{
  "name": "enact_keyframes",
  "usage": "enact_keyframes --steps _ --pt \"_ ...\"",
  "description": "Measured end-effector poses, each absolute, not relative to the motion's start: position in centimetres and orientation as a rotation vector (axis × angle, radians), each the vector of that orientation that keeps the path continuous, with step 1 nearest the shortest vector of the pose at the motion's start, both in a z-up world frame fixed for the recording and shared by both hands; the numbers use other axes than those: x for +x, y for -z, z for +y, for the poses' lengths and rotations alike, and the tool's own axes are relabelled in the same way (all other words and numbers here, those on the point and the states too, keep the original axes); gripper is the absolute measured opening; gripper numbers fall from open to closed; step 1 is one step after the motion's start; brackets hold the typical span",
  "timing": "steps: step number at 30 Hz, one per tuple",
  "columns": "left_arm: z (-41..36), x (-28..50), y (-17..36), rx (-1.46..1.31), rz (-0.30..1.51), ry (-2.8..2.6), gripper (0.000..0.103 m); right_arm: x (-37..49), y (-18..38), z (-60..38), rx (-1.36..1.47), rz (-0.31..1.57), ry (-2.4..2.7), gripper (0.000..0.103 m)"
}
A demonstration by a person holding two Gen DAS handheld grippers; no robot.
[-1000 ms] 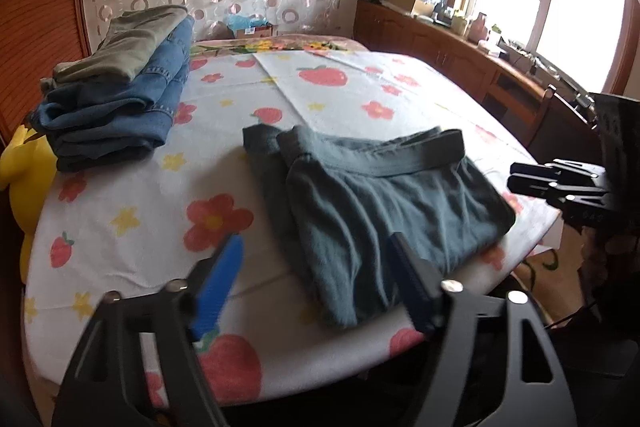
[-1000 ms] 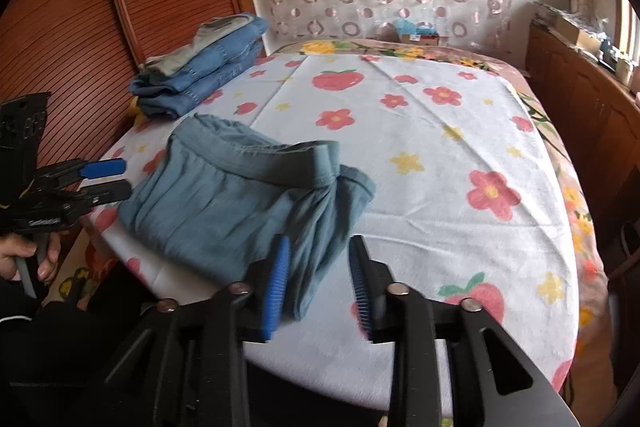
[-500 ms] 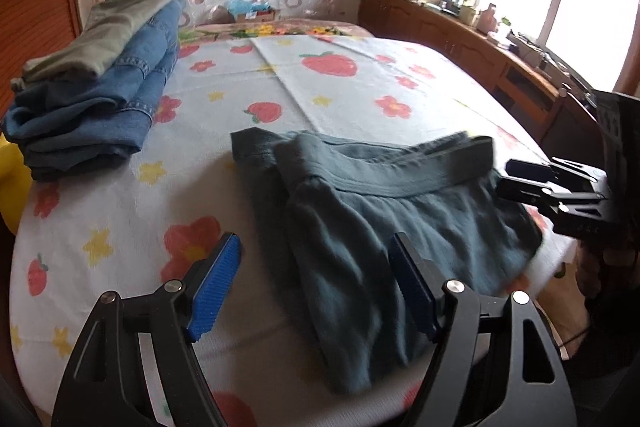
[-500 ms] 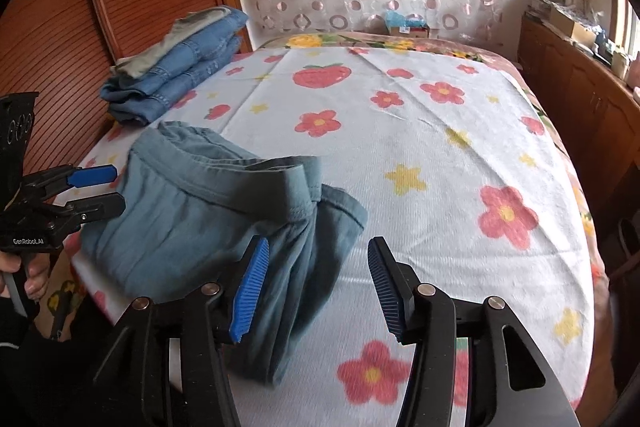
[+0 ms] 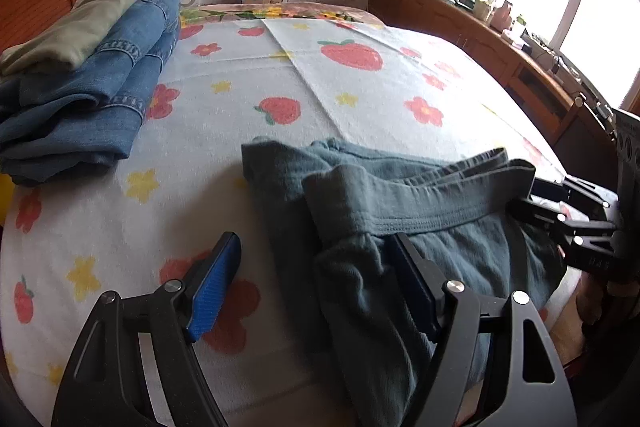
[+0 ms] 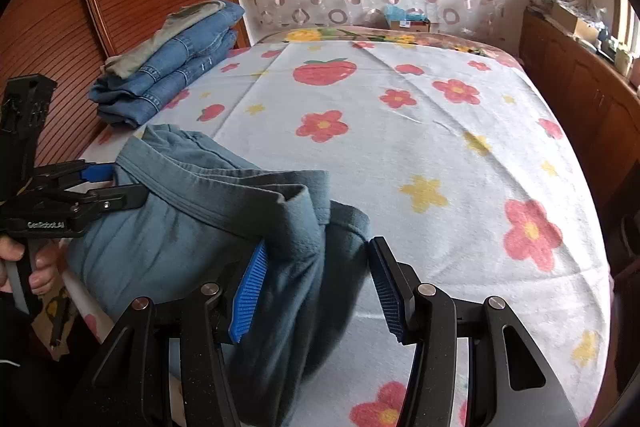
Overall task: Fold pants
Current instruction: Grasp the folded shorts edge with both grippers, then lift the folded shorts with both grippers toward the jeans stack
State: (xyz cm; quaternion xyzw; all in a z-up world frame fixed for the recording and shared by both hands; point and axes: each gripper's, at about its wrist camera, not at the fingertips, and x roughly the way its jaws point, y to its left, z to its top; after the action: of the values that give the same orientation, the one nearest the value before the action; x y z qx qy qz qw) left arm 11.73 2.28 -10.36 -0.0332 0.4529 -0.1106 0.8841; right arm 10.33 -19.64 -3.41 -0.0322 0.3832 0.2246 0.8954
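Note:
Grey-blue pants (image 5: 400, 219) lie folded on the flowered table cover (image 5: 280, 75), waistband towards the far side. In the left wrist view my left gripper (image 5: 316, 283) is open, its jaws straddling the pants' left folded edge. In the right wrist view my right gripper (image 6: 316, 291) is open around the right folded edge of the pants (image 6: 208, 227). The left gripper (image 6: 100, 183) also shows there at the pants' left side, and the right gripper (image 5: 560, 215) shows in the left wrist view by the waistband's right end.
A stack of folded jeans with an olive garment on top (image 5: 92, 67) sits at the table's far left, also in the right wrist view (image 6: 176, 59). A wooden sideboard (image 5: 500, 39) runs along the right wall under the window. A tissue box (image 6: 408, 19) stands at the far edge.
Both grippers have moved forward and down onto the pants. The right gripper's jaws have opened wider and now straddle the fabric edge; the left's now straddle the left edge.

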Motion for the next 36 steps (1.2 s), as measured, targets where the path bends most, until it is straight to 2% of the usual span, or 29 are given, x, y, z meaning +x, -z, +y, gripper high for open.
enact_keyframes --steps 7,14,18,23,26,36 --pt "2.6 12.3 10.3 -0.128 0.925 0.269 0.077 10.5 3.7 -19.8 -0.05 0.788 -0.476 0.054" --pt "2.4 12.1 10.2 -0.164 0.911 0.305 0.055 10.4 3.7 -20.1 -0.023 0.786 -0.499 0.053" --pt "2.4 12.0 9.9 -0.167 0.895 0.308 0.037 10.3 3.8 -20.0 -0.027 0.785 -0.503 0.039" --pt "2.1 11.6 9.6 -0.154 0.877 0.323 0.027 10.4 3.7 -19.8 -0.019 0.785 -0.524 0.019" --pt "1.9 11.4 9.3 -0.143 0.858 0.329 0.021 10.3 3.6 -19.8 -0.011 0.775 -0.534 0.015" --pt "0.8 9.5 5.8 -0.09 0.754 0.336 0.019 9.1 2.1 -19.8 -0.005 0.71 -0.544 0.013"
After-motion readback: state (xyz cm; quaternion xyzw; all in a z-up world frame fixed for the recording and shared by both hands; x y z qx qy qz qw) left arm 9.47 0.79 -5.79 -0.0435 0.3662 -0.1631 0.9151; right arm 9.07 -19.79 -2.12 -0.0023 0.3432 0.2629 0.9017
